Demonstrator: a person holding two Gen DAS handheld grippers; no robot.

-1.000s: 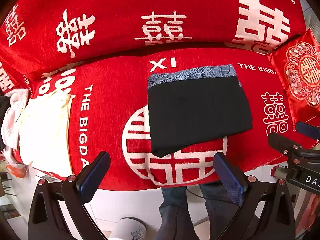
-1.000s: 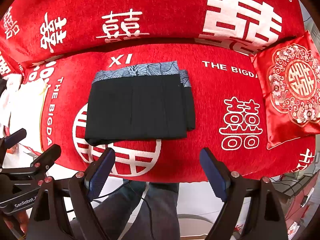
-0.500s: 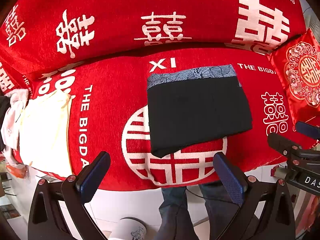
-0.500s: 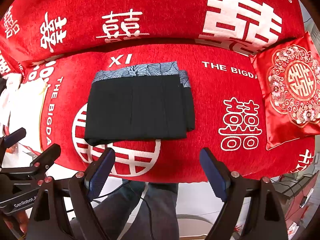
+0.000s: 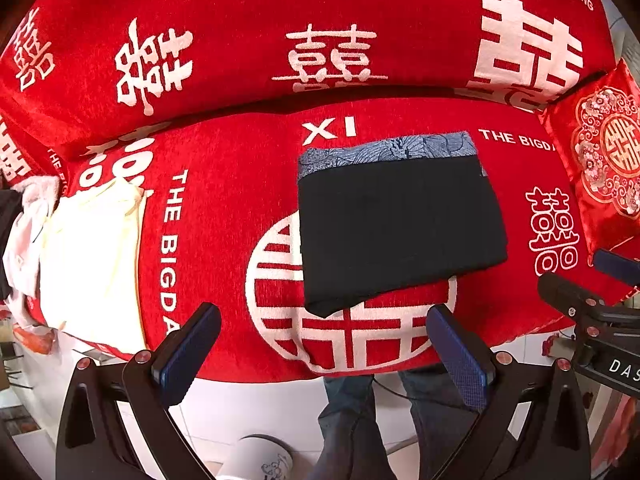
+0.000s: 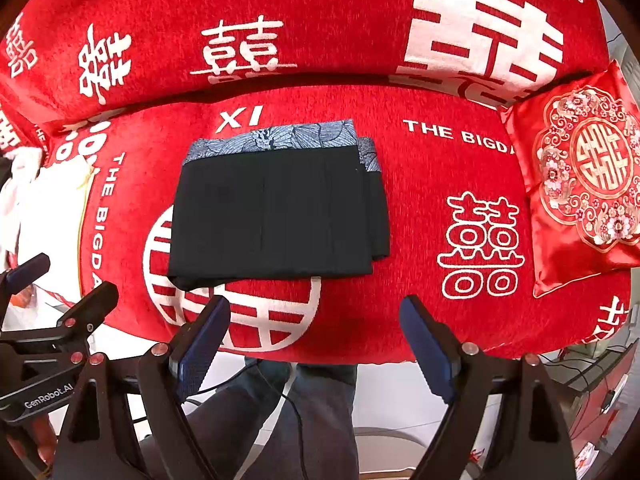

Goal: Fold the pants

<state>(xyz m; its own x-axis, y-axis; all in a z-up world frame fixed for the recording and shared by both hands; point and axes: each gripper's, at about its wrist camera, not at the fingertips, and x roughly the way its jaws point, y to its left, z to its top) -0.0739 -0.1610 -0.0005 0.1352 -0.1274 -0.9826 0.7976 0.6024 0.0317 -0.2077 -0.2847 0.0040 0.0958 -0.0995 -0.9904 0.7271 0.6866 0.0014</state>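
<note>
Black pants (image 5: 400, 228) (image 6: 276, 212) lie folded into a compact rectangle on the red sofa seat (image 5: 232, 208) (image 6: 432, 168), with a blue patterned waistband along the far edge. My left gripper (image 5: 322, 344) hangs above the seat's front edge, jaws wide open, nothing between them. My right gripper (image 6: 314, 332) also stands open and empty, just in front of the pants. Each gripper shows at the edge of the other's view. Neither touches the cloth.
A cream folded garment (image 5: 92, 256) (image 6: 52, 204) lies on the seat's left end beside white cloth. A red embroidered cushion (image 6: 580, 184) (image 5: 600, 168) leans at the right. A person's legs in jeans (image 6: 280, 412) stand below the sofa front, near a white cup (image 5: 260, 460).
</note>
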